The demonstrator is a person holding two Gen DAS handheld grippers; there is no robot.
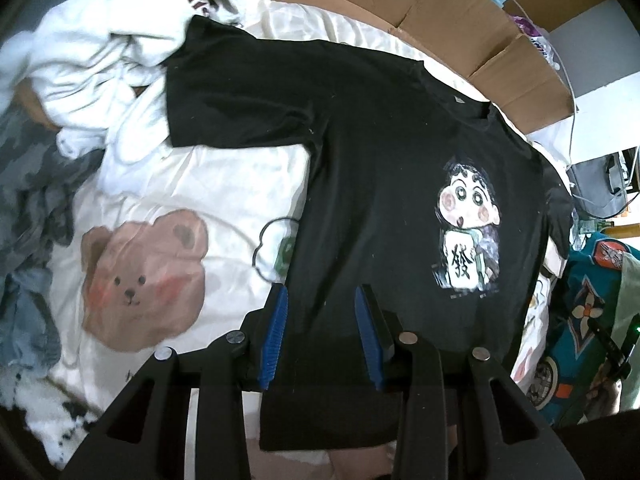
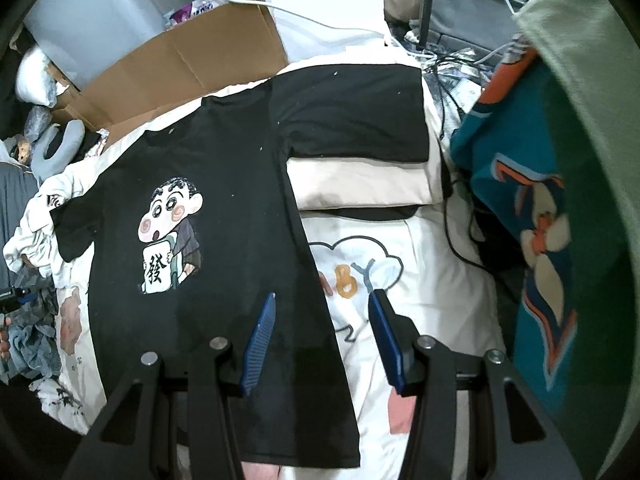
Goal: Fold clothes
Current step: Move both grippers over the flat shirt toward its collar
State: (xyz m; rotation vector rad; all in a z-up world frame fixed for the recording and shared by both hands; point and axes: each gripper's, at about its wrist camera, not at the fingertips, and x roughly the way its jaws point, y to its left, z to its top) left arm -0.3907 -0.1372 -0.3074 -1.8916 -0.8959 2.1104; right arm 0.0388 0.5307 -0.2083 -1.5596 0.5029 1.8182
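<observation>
A black T-shirt [image 1: 380,168] with a cartoon print [image 1: 468,228] lies spread flat, front up, on a white bedsheet [image 1: 192,184] that has a brown bear printed on it. Both sleeves are stretched out sideways. My left gripper [image 1: 322,292] hovers open over the shirt's lower part near one side edge; its blue pads [image 1: 276,332] stand apart and grip nothing. In the right wrist view the same T-shirt [image 2: 224,184] shows. My right gripper [image 2: 323,296] stands open astride the shirt's other side edge, one pad over black cloth, the other over the sheet [image 2: 420,264].
White clothes [image 1: 100,48] are heaped at the far left, with grey-blue garments [image 1: 28,200] beside them. Flattened cardboard [image 1: 440,12] lies beyond the collar. A teal patterned cloth [image 2: 540,220] hangs at the right, cables [image 2: 452,184] trail next to it, and a folded cream garment [image 2: 360,184] lies under one sleeve.
</observation>
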